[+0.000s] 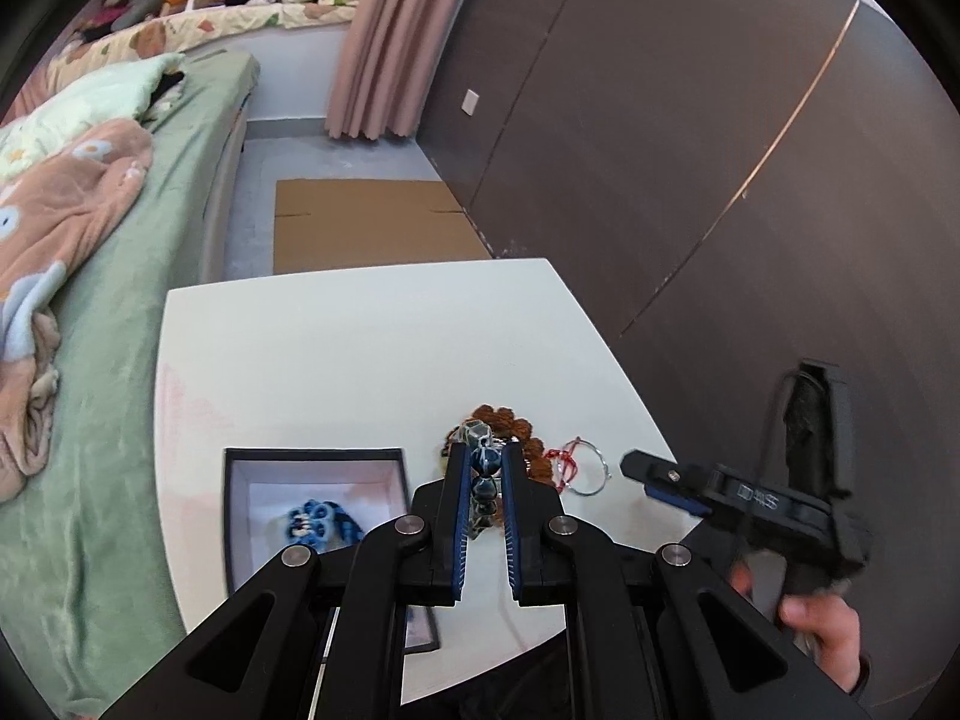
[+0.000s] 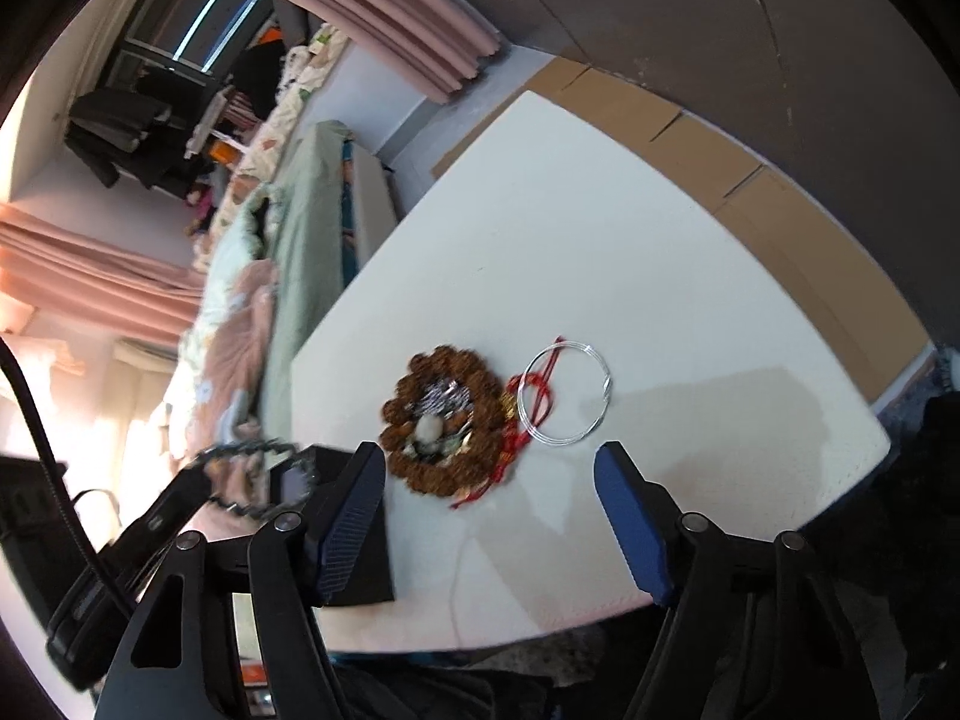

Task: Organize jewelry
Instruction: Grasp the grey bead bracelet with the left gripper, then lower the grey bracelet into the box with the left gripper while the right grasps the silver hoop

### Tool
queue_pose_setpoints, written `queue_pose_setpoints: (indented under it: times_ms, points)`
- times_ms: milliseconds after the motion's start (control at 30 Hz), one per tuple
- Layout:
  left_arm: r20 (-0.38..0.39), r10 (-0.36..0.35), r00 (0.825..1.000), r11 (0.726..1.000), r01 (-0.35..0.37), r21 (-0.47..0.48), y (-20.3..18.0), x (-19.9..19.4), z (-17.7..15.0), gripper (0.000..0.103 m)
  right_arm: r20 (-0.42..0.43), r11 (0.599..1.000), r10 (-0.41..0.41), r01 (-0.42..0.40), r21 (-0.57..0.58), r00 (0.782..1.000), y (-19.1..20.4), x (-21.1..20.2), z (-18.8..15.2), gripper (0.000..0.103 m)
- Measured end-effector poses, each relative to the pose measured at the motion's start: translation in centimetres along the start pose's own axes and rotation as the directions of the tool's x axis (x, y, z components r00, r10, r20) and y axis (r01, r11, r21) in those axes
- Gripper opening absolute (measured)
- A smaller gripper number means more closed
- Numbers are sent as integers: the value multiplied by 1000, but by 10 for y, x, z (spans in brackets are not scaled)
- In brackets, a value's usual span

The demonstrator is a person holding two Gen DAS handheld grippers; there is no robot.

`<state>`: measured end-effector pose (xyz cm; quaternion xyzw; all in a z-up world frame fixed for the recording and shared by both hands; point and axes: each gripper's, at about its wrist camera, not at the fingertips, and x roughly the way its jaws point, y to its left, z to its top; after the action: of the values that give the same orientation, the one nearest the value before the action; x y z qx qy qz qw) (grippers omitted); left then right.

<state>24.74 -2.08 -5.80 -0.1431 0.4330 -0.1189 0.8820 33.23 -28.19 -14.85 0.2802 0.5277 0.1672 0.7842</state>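
Observation:
My left gripper (image 1: pixel 485 456) is shut on a dark blue bead bracelet (image 1: pixel 485 483) and holds it above the white table (image 1: pixel 360 348). The bracelet also shows in the right wrist view (image 2: pixel 258 474), hanging from the left gripper. An open black box (image 1: pixel 312 516) with a white inside holds a blue beaded piece (image 1: pixel 315 523). On the table lie a brown bead bracelet (image 2: pixel 444 420) with small pieces inside it, a red cord (image 2: pixel 528 414) and a thin silver ring bangle (image 2: pixel 564 396). My right gripper (image 2: pixel 489 474) is open and empty, just short of the brown bracelet.
A bed with a green cover (image 1: pixel 120 360) runs along the table's left side. Flat cardboard (image 1: pixel 372 222) lies on the floor beyond the table. A dark wall (image 1: pixel 720 150) stands on the right. Pink curtains (image 1: pixel 390 42) hang at the back.

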Motion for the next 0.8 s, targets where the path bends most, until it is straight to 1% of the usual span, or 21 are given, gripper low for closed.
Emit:
queue_pose_setpoints:
  times_ms: [100,167,300,400,467,500,533,567,667,800]
  points:
    - [3,2,1000,1000,-2,-18,11,-4,0,10,-15,993,-108,107,-55,994,7,12,11,72]
    - [7,3,1000,999,-3,-33,18,-7,0,10,-27,985,-152,149,-88,988,11,18,19,72]
    - [17,8,1000,998,-7,-58,31,-14,-1,10,-46,949,-253,239,-206,966,26,27,27,72]
    - [25,11,1000,997,-10,-73,40,-19,-2,10,-71,909,-297,259,-325,952,38,31,30,72]
    - [27,13,1000,997,-10,-83,45,-20,-3,10,-81,873,-326,266,-409,942,45,34,28,72]
    - [27,13,1000,996,-10,-88,47,-20,-3,10,-87,847,-344,270,-458,935,48,36,27,72]
    - [25,13,1000,996,-11,-91,49,-20,-4,10,-93,831,-358,272,-485,929,48,38,27,72]
    - [25,14,1000,995,-12,-95,51,-21,-4,10,-104,817,-372,272,-509,922,47,41,28,72]
    - [23,18,1000,995,-16,-100,55,-20,-6,10,-127,795,-402,276,-540,907,40,47,26,72]
    - [15,28,1000,994,-26,-110,60,-19,-7,10,-136,768,-418,270,-580,898,35,55,21,72]
